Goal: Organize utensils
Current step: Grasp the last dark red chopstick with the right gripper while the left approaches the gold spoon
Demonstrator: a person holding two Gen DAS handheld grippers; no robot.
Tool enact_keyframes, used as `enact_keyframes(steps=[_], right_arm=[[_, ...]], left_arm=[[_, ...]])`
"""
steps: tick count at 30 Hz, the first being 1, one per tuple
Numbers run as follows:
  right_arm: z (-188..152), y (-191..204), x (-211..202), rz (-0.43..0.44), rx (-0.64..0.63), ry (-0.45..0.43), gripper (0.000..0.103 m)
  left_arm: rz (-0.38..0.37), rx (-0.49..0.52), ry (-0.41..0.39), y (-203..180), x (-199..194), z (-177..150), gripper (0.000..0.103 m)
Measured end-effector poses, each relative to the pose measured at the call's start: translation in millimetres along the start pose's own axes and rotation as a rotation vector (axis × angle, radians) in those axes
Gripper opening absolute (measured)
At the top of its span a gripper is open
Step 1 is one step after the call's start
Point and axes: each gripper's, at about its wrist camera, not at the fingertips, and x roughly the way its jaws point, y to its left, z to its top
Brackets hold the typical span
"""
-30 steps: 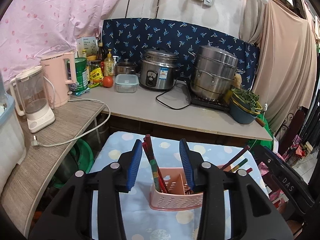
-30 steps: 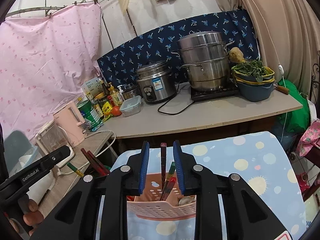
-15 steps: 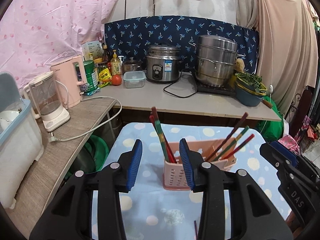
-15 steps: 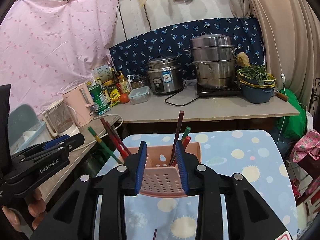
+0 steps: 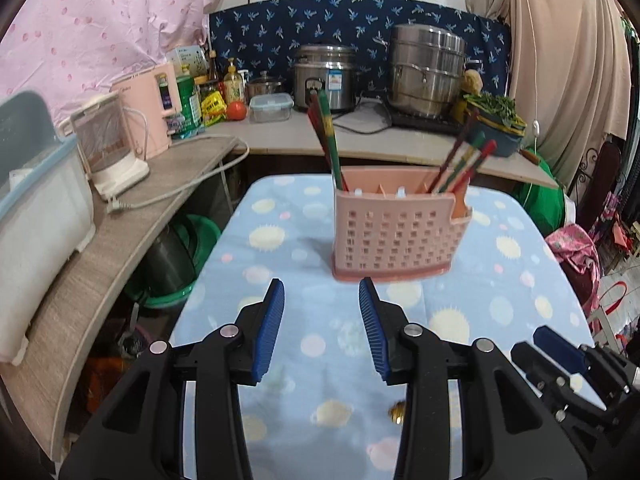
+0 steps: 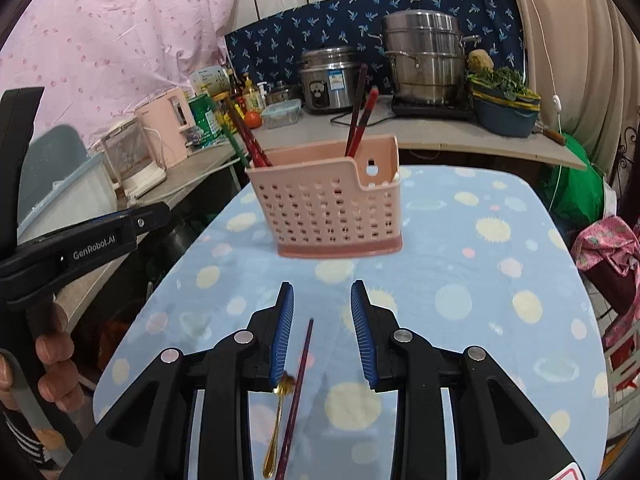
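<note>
The utensil caddy [image 6: 328, 204] stands on the cloth-covered table [image 6: 460, 280], at twelve o'clock from the right gripper [image 6: 322, 332]; chopsticks [image 6: 360, 114] lean inside it at both ends; a single chopstick [image 6: 298, 384] and a small spoon [image 6: 278, 420] lie side by side on the cloth at six o'clock from it, between that gripper's fingers. Behind the table runs a counter [image 5: 372, 140] bearing a rice cooker [image 5: 326, 76] with a steamer pot [image 5: 426, 70] at its three o'clock; a kettle [image 5: 148, 110] sits at the caddy's ten o'clock.

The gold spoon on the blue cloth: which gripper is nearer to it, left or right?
Right. The gold spoon lies just under the right gripper, beside its left finger, next to a dark chopstick. The left gripper hovers off to the side.
</note>
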Motion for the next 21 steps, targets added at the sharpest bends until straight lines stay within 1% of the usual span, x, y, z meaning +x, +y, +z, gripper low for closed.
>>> enact_keyframes(steps=[6, 10, 16, 21], right_arm=[[-61.8, 5.4, -2.3, -0.009, 0.008, 0.095, 0.03], [-92.0, 6.2, -5.1, -0.019, 0.024, 0.136, 0.03], [-121.6, 13.1, -6.4, -0.018, 0.019, 0.183, 0.03], [-140.2, 24.4, -5.6, -0.005, 0.006, 0.209, 0.03]], left_arm=[[-0.009, -0.009, 0.077, 3.4, 2.1, -48.7, 0.037], [-0.002, -0.012, 0.13, 6.8, 6.2, -78.7, 0.037], [0.002, -0.004, 0.194, 11.4, 11.9, -115.3, 0.037], [-0.003, -0.01, 0.226, 12.2, 10.6, -133.0, 0.037]])
